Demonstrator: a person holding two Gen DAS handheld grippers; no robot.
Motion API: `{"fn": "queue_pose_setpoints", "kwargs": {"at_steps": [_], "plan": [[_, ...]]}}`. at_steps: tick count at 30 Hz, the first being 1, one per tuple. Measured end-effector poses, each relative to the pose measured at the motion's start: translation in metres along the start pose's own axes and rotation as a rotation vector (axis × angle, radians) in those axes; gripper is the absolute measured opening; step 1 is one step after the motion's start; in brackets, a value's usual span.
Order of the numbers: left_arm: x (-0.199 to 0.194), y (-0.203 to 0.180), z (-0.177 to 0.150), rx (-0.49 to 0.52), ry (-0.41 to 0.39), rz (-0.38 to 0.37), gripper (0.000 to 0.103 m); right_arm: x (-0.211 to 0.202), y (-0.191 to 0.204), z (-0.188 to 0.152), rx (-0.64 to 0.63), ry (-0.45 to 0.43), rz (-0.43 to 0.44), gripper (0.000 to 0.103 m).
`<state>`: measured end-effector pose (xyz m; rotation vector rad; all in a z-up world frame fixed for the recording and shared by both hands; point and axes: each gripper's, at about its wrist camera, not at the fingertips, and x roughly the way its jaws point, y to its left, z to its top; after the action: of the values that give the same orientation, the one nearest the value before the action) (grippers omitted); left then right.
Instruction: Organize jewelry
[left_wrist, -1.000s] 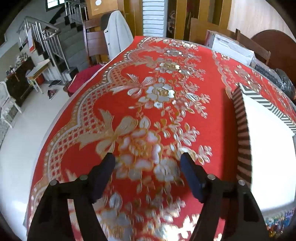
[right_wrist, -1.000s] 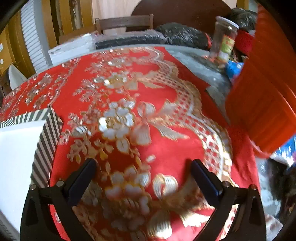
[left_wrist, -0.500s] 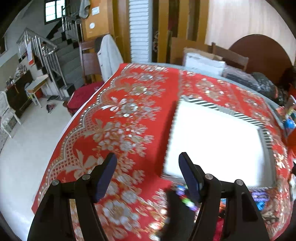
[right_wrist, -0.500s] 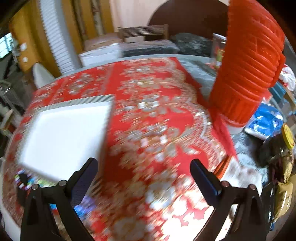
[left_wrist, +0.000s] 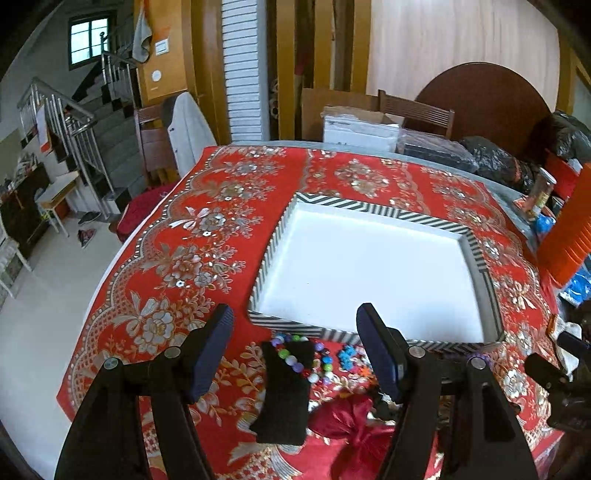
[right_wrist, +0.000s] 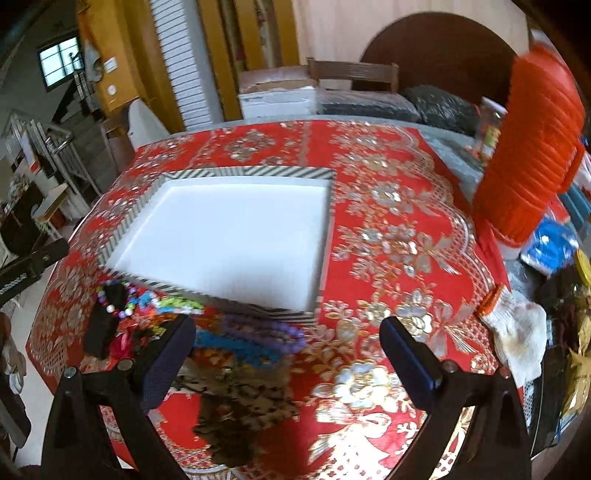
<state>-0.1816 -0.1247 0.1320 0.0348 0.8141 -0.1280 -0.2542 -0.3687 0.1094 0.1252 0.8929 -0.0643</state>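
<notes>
while both grippers hang above the red and gold floral tablecloth (left_wrist: 207, 236), the jewelry lies in a loose heap at the near edge of the table, just in front of a shallow tray (left_wrist: 373, 212) with a white floor and a black-and-white striped rim. the left gripper (left_wrist: 295, 350) has its fingers spread wide with nothing between them, and the right gripper (right_wrist: 286, 360) is likewise spread and empty.

from the left wrist view, a bracelet of round multicoloured beads (left_wrist: 308, 360) is looped over a black display stand (left_wrist: 284, 395) that lies flat on the cloth, touching the tray's near rim. beside it sit small turquoise charms (left_wrist: 347, 354), and nearer the camera a dark red fabric pouch (left_wrist: 354, 417).

from the right wrist view, purple bead strands (right_wrist: 266, 330) and blue bead strands (right_wrist: 240, 349) lie tangled together just beside the tray's near corner, with a blurred brown and black bundle (right_wrist: 236, 406) below them. a white glove (right_wrist: 517, 336) rests at the cloth's right edge, well apart from the heap, near a stack of orange plastic (right_wrist: 532, 147).
</notes>
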Motion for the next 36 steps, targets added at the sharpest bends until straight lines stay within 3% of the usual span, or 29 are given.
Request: {"fn": "queue_pose_setpoints", "kwargs": {"at_steps": [19, 36], "plan": [[-0.015, -0.009, -0.008, 0.028, -0.011, -0.021, 0.057, -0.021, 0.028, 0.022, -0.093, -0.062, -0.059, 0.102], [-0.026, -0.011, -0.013, 0.044, -0.045, -0.007, 0.056, -0.025, 0.038, 0.002, -0.062, -0.031, -0.018, 0.102]]}}
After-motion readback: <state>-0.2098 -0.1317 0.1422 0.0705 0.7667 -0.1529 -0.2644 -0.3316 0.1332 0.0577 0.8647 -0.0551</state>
